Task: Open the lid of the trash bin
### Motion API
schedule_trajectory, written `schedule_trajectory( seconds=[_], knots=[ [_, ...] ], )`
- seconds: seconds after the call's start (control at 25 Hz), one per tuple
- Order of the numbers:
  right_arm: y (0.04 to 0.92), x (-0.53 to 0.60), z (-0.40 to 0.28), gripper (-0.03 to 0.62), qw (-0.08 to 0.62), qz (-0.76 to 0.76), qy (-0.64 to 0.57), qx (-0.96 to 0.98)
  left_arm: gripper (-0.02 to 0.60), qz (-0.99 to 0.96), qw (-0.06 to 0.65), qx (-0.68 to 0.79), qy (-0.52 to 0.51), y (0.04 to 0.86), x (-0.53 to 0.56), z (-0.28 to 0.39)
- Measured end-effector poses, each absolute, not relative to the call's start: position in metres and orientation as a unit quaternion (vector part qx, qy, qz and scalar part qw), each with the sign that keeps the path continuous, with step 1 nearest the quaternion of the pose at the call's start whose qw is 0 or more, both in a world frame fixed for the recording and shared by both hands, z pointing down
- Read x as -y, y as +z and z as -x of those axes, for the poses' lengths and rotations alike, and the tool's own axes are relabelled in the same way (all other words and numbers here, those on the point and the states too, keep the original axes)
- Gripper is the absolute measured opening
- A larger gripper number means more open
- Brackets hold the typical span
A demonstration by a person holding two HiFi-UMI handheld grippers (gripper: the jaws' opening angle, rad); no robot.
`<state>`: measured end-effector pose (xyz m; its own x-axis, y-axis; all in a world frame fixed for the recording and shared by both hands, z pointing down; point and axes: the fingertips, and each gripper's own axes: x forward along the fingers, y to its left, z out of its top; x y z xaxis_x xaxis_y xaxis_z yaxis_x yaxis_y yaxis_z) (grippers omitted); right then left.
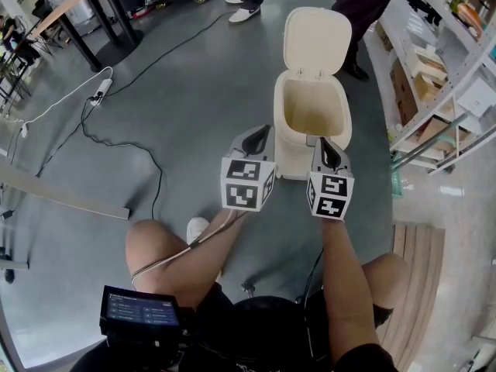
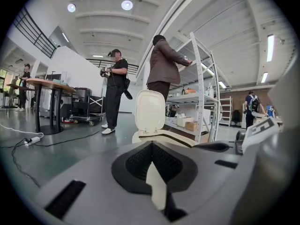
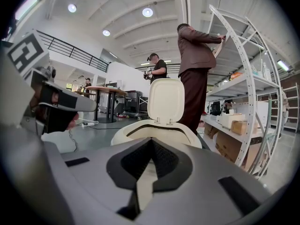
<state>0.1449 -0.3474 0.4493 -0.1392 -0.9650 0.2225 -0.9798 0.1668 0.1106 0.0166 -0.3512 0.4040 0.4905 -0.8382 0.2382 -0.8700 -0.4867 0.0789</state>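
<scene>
The trash bin point(image 1: 310, 122) is sitting at 12 o'clock, its lid point(image 1: 316, 41) leaning back, so it looks open already. The left gripper point(image 1: 261, 136) and right gripper point(image 1: 326, 150) are waiting at its 6 o'clock, both squeezed closed and holding nothing.

The right gripper point(image 3: 151, 143) is being held low, its jaws closed tip to tip on nothing, and is being pointed at a cream trash bin point(image 3: 123, 132) just ahead. The bin's lid point(image 3: 165, 100) is being shown upright on its hinges, with the opening exposed. The left gripper point(image 3: 91, 107) is being held at the left edge, its marker cube point(image 3: 26, 50) above it. Behind the bin, a white shelf rack point(image 3: 236, 90) is being reached into by a person in a brown coat point(image 3: 194, 55).
</scene>
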Motion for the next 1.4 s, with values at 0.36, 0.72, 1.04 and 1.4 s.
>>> schedule_trajectory(
  seconds=[0.36, 0.72, 1.04, 1.4],
  knots=[
    [0.4496, 0.3474, -0.1444, 0.006, 0.119, -0.645, 0.031, 0.754, -0.002, -0.858, 0.095, 0.497, 0.084, 0.4046, 0.3509, -0.0159],
    [0.4492, 0.3477, -0.1445, 0.006, 0.117, -0.646, 0.033, 0.754, -0.002, -0.859, 0.095, 0.497, 0.084, 0.4044, 0.3508, -0.016],
    [0.4479, 0.3496, -0.1428, 0.006, 0.128, -0.643, 0.048, 0.754, -0.002, -0.859, 0.094, 0.496, 0.082, 0.4035, 0.3505, -0.0155],
    [0.4477, 0.3514, -0.1432, 0.006, 0.115, -0.639, 0.054, 0.759, -0.002, -0.859, 0.095, 0.497, 0.08, 0.4037, 0.3511, -0.0145]
  ],
)
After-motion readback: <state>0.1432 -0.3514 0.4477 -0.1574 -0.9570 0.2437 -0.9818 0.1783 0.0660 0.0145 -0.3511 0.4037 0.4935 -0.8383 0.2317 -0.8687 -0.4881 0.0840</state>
